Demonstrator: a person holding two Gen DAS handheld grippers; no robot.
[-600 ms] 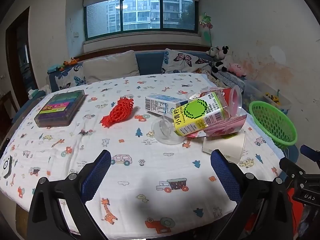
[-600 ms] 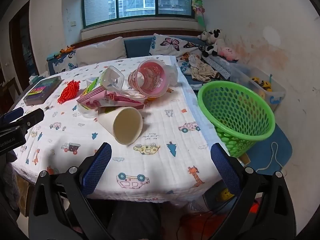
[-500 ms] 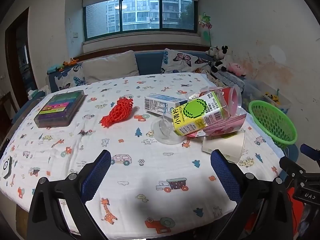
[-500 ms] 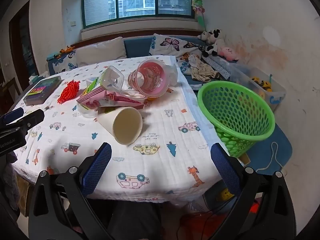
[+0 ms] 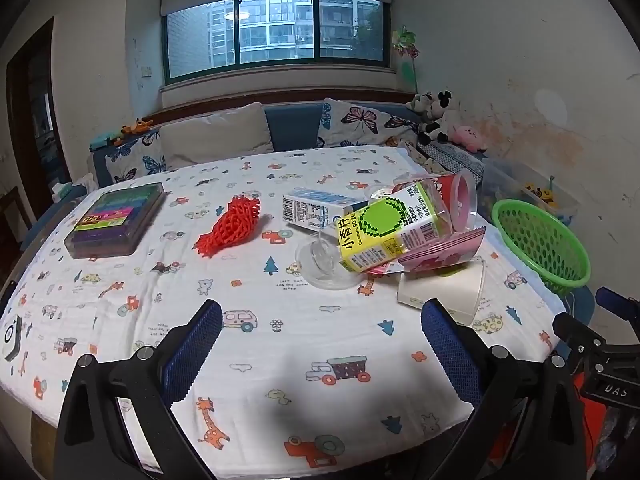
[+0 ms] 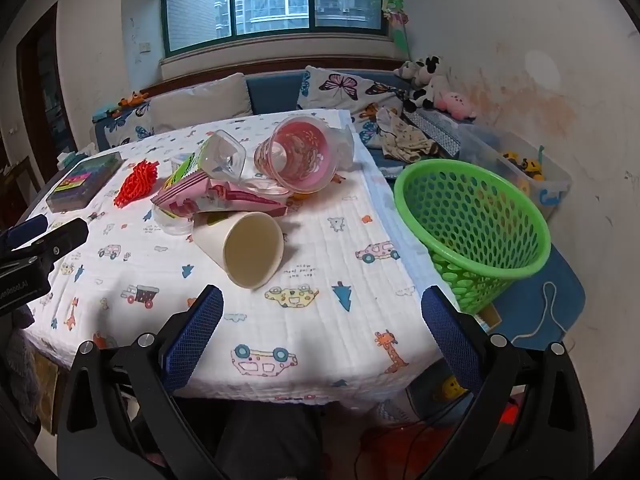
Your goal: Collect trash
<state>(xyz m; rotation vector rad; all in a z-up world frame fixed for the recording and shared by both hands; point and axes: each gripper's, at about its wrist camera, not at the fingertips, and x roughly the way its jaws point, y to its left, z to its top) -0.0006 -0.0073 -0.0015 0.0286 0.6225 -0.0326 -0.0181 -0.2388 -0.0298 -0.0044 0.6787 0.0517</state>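
Along the right-hand side of the bench (image 6: 360,300), under its cartoon-print cloth, the trash lies in one loose heap: a white paper cup (image 6: 244,248) on its side with its mouth toward the right wrist camera, a pink snack wrapper (image 6: 224,198) draped over it, a yellow-green drink carton (image 5: 384,232) leaning on a clear plastic cup, and a pink tub (image 6: 298,158) tipped over behind. A green basket (image 6: 472,224) stands just off the bench's right edge, probably so items can be dropped in with a short carry. Both the left gripper (image 5: 320,344) and the right gripper (image 6: 320,336) hover above the near edge with jaws spread wide and nothing between them, angled downward, seemingly ready for a first pick. The paper cup looks the nearest target for the right one.
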